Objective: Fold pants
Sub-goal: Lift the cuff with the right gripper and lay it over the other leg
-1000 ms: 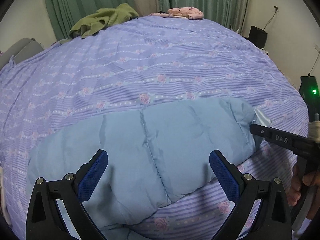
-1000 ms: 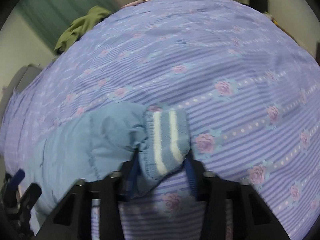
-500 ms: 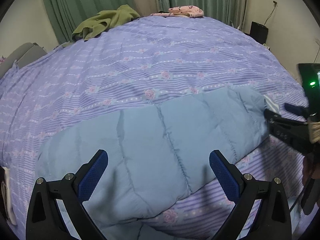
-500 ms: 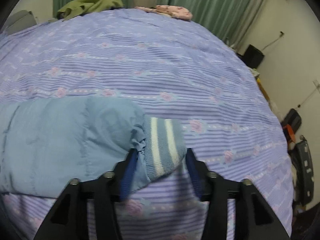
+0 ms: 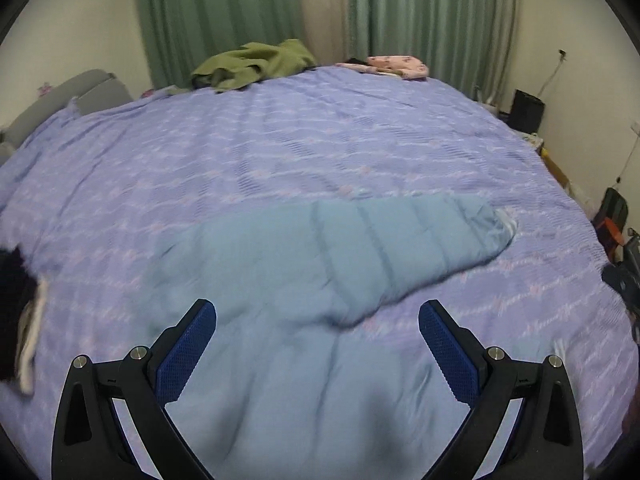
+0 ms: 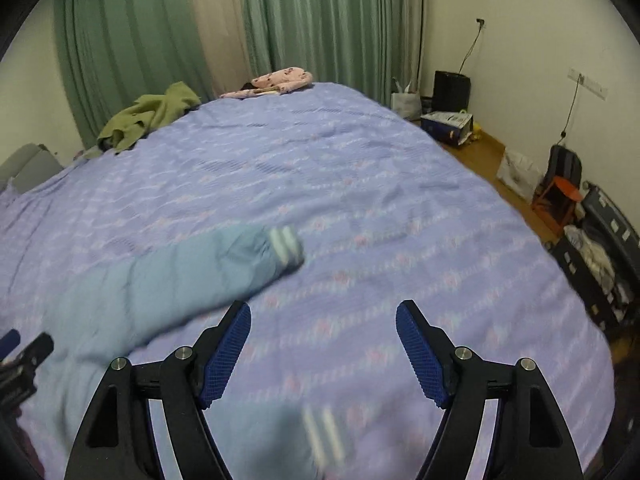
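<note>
Light blue quilted pants (image 5: pixel 320 264) lie on the purple flowered bedspread (image 5: pixel 320 140). One leg runs to the right and ends in a blue-and-white striped cuff (image 5: pixel 506 226). In the right wrist view that leg (image 6: pixel 168 280) and its cuff (image 6: pixel 286 246) lie to the left, and a second striped cuff (image 6: pixel 324 436) lies blurred just below the gripper. My left gripper (image 5: pixel 316 344) is open and empty over the pants. My right gripper (image 6: pixel 322 344) is open and empty above the bedspread. The left gripper's tip (image 6: pixel 24 344) shows at the left edge.
A green garment (image 5: pixel 252 66) and a pink garment (image 5: pixel 396 66) lie at the bed's far edge by green curtains. A black-and-white item (image 5: pixel 20 312) lies at the left edge. Right of the bed, boxes (image 6: pixel 448 124), bags and an orange stool (image 6: pixel 560 196) stand on the floor.
My right gripper has opened, let go of the striped cuff and pulled back. The leg now lies flat on the bed. My left gripper has risen and stays open.
</note>
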`<control>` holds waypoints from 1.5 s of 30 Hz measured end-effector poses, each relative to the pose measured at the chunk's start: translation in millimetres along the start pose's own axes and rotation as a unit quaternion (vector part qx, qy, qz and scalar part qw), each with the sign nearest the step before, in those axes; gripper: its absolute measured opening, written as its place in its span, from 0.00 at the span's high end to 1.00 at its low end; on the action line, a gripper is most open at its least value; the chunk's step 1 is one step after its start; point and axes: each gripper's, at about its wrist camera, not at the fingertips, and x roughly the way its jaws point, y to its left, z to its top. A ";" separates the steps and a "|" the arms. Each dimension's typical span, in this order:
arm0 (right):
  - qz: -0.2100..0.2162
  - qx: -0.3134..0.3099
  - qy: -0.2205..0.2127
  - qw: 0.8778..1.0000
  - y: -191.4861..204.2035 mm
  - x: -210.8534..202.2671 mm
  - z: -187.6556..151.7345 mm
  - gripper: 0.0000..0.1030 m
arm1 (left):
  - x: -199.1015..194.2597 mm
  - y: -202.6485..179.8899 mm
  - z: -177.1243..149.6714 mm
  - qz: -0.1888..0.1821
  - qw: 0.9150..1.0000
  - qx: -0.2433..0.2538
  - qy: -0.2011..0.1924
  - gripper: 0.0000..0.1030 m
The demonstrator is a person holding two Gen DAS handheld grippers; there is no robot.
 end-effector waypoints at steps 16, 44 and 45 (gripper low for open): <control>0.087 0.119 0.178 0.973 -6.1 50.7 -118.8 0.45 | -11.5 15.9 -88.0 0.068 0.995 0.028 0.072 0.00; 0.030 0.155 0.148 0.976 30.7 -25.4 -153.4 0.30 | -8.6 124.6 -123.8 -0.017 0.977 -0.161 0.136 0.00; 0.039 0.167 0.151 0.974 32.5 -19.4 -157.9 0.30 | -2.6 130.2 -125.9 -0.035 0.973 -0.178 0.141 0.00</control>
